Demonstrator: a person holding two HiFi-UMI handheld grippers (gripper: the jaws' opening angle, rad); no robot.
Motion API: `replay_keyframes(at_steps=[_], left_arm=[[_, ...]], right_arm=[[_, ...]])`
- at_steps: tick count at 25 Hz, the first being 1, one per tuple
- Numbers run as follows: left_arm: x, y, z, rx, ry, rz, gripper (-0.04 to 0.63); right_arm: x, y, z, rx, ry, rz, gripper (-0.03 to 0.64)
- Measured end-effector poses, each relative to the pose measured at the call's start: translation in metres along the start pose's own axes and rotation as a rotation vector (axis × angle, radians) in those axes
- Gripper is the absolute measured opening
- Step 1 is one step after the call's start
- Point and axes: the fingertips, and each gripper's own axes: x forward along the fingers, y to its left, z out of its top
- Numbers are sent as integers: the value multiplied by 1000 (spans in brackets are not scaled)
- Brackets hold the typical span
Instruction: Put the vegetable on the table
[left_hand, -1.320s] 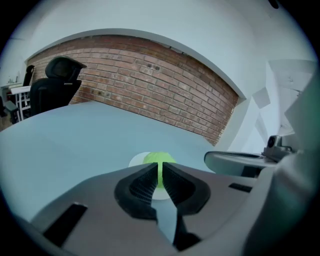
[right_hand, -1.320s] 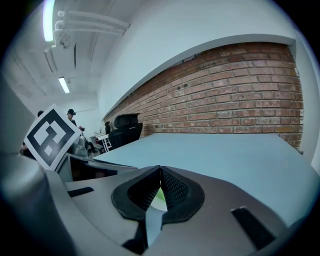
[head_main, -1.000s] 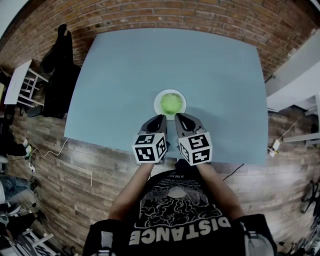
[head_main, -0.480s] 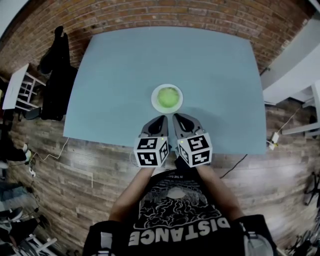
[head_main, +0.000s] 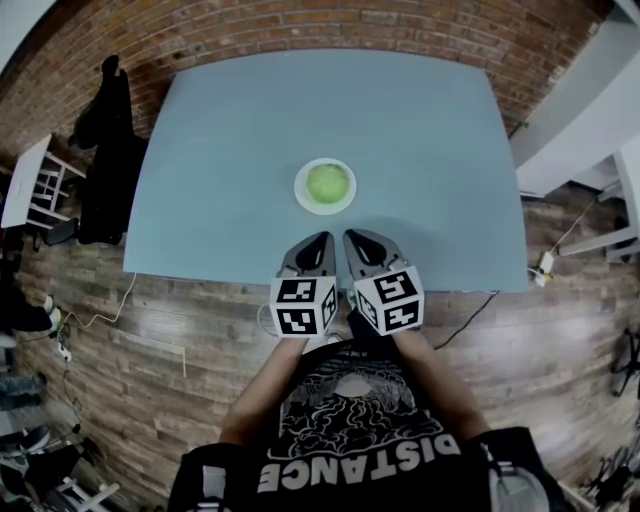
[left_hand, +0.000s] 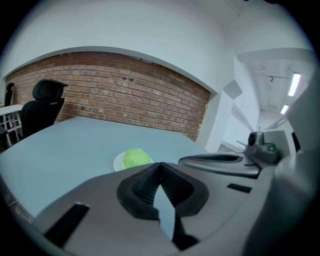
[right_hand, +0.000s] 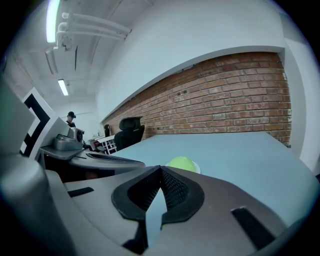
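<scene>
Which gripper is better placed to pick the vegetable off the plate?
Left, narrowly. Both are shut, empty and short of the plate, but the left gripper points nearly straight at the vegetable; the right gripper sits slightly off to its side.

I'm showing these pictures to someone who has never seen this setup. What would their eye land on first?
A round, bright green vegetable sits on a small white plate at the middle of a large, otherwise bare blue table. Nearer the person, the left gripper and the right gripper hang side by side over the table's near edge, jaws together and empty, each bearing a cube with black-and-white markers. A brick wall runs behind the table.
</scene>
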Motion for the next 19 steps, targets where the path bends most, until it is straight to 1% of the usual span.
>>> replay_keyframes(at_steps=[5, 12, 19], left_arm=[[-8, -11, -5, 17, 5, -20, 2], [-14, -19, -11, 23, 6, -41, 2], [-16, -23, -12, 24, 12, -62, 2]], right_arm=[[-11, 3, -1, 4, -14, -16, 9], [-21, 3, -5, -5, -18, -34, 9], [-25, 4, -6, 11, -9, -39, 9]])
